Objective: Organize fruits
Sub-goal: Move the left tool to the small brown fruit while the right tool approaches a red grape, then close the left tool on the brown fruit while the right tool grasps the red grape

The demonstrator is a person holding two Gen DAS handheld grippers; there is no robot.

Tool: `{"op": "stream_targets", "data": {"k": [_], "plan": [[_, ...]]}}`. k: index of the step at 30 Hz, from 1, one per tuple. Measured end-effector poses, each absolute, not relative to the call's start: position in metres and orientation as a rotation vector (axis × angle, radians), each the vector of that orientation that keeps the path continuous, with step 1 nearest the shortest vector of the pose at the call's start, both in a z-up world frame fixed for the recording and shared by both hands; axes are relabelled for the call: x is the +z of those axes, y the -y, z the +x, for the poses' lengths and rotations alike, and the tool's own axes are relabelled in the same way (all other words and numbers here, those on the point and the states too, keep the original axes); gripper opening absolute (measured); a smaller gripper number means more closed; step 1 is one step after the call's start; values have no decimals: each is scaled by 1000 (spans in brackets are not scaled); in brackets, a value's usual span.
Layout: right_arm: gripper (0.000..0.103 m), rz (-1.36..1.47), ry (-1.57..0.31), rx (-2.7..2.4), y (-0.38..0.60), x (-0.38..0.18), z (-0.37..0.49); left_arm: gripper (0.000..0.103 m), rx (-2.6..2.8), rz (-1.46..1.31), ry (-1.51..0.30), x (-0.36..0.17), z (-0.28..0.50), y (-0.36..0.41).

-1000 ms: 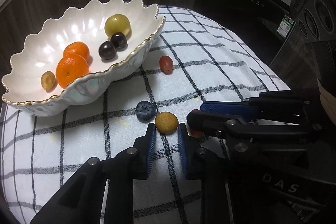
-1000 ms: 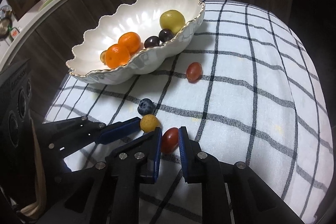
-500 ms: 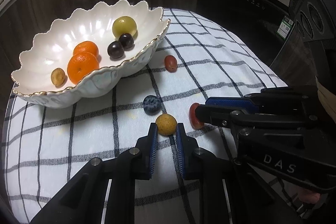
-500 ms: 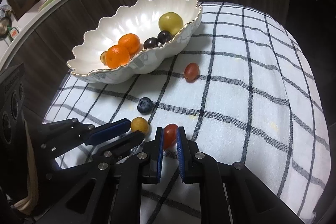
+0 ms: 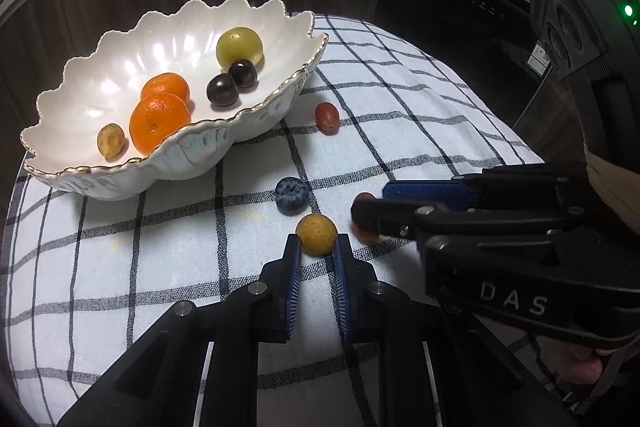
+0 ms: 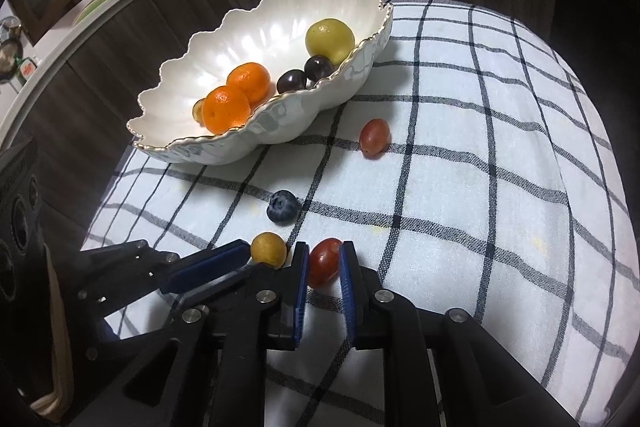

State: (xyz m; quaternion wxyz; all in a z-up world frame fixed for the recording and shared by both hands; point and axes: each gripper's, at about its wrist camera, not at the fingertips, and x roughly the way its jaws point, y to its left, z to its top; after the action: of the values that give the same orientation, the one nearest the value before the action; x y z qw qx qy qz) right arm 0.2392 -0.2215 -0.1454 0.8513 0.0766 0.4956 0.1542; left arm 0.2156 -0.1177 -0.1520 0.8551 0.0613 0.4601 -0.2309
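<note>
Left tongs [image 5: 316,247] now pinched on yellow fruit [image 5: 316,234] near the checked cloth's [image 5: 400,99] front edge; earlier spread. Right tongs [image 6: 324,261] opening, red grape [image 6: 325,262] between, still touched.

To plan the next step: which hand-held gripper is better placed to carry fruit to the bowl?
Left. The left hand-held gripper is shut on the yellow fruit, nearer the bowl; the right hand-held gripper has its jaws opening around the red fruit.
</note>
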Motion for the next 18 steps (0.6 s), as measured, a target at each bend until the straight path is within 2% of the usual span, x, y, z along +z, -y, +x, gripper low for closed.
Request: {"op": "stream_targets", "data": {"k": [1,4,18], "plan": [[28,163,-1047,320,222,-146,239,22,-484,129,-969,-152,216,118],[28,178,-1051,324,224,-149,240,36,-483,128,-977,-154,218,118],[28,195,-1085,380,225,-153,250,35,-486,159,-960,-155,234,117]]}}
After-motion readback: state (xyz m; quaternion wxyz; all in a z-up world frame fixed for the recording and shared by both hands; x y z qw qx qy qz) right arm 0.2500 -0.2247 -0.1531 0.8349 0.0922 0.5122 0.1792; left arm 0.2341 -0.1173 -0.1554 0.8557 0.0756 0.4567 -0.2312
